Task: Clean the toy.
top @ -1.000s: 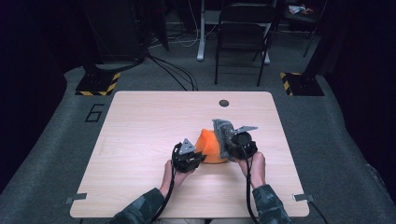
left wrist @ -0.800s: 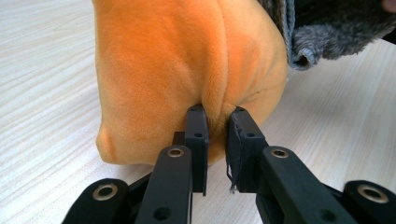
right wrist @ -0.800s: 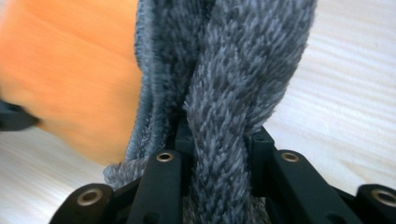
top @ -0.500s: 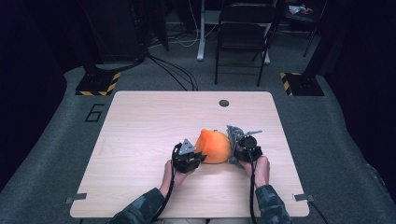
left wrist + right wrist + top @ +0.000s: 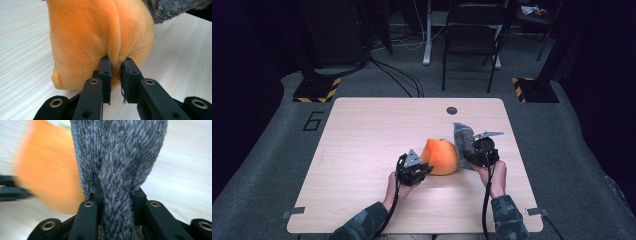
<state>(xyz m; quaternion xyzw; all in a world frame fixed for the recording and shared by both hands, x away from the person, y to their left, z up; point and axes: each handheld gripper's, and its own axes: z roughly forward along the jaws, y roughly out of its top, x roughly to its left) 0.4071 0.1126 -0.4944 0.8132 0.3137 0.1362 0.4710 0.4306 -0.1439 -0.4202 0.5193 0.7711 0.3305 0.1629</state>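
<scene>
While both forearms reach in from the table's (image 5: 362,140) near edge, the left gripper (image 5: 115,66) is clamped on a fold of the orange plush (image 5: 100,37) near the table's middle, and the right gripper (image 5: 117,195) pinches grey fuzzy cloth (image 5: 120,157) just beside it.

One mark can be read: a large dark numeral "6" (image 5: 313,120) on the grey floor (image 5: 272,150), just beside the left far corner of the tabletop (image 5: 362,130) in the high view. No brand, label or other writing can be made out on the tabletop or on anything resting on it.
</scene>
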